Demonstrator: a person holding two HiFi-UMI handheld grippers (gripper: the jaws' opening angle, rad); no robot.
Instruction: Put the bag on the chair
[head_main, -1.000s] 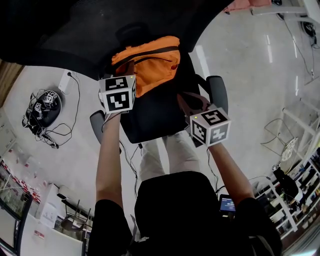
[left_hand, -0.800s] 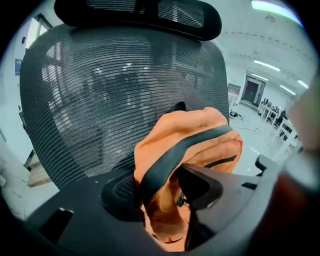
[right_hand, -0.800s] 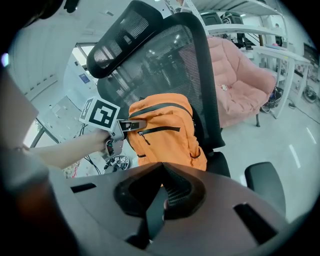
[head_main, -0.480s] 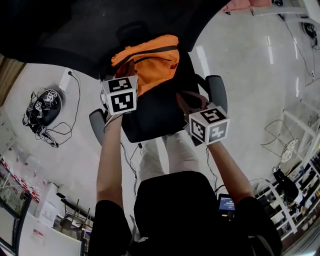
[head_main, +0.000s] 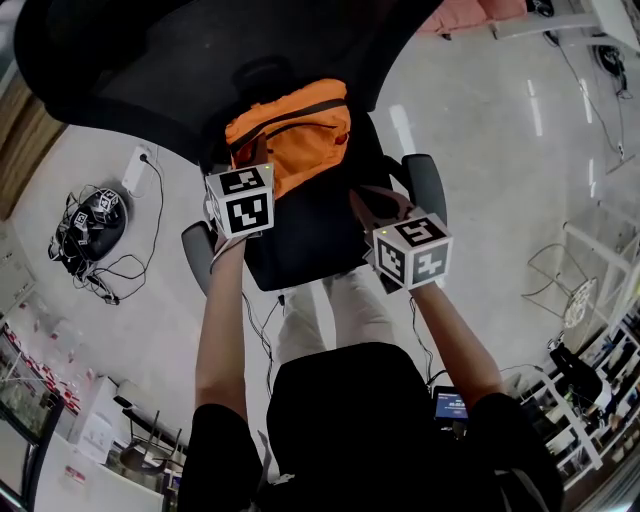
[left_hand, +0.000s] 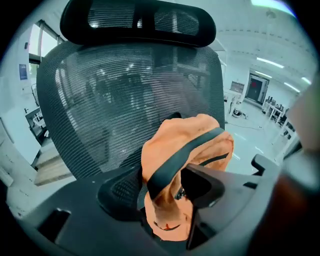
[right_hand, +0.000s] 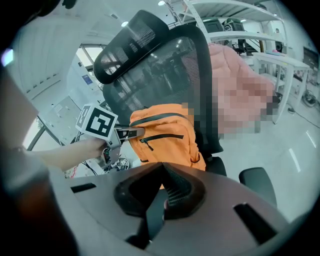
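An orange backpack (head_main: 290, 130) with black trim stands on the seat of a black office chair (head_main: 310, 235) and leans against its mesh backrest (left_hand: 100, 90). My left gripper (head_main: 238, 165) is at the bag's upper left corner. In the left gripper view the bag (left_hand: 185, 150) and its black strap lie between the jaws. These jaws have just been opening, and the left gripper (left_hand: 160, 192) stands open around the bag. My right gripper (head_main: 382, 208) hovers over the seat's right side, short of the bag (right_hand: 167, 135). The right gripper (right_hand: 162, 187) looks shut, and I see nothing between its pads.
The chair's armrests (head_main: 428, 185) (head_main: 197, 250) flank the seat. A bundle of cables and a round device (head_main: 90, 215) lie on the floor at left, beside a power strip (head_main: 135, 165). White racks (head_main: 590, 270) stand at right. The person's legs (head_main: 330, 310) are just in front of the seat.
The left gripper has drawn back a little from the bag toward the person. The bag stays on the seat. The right gripper has hardly moved.
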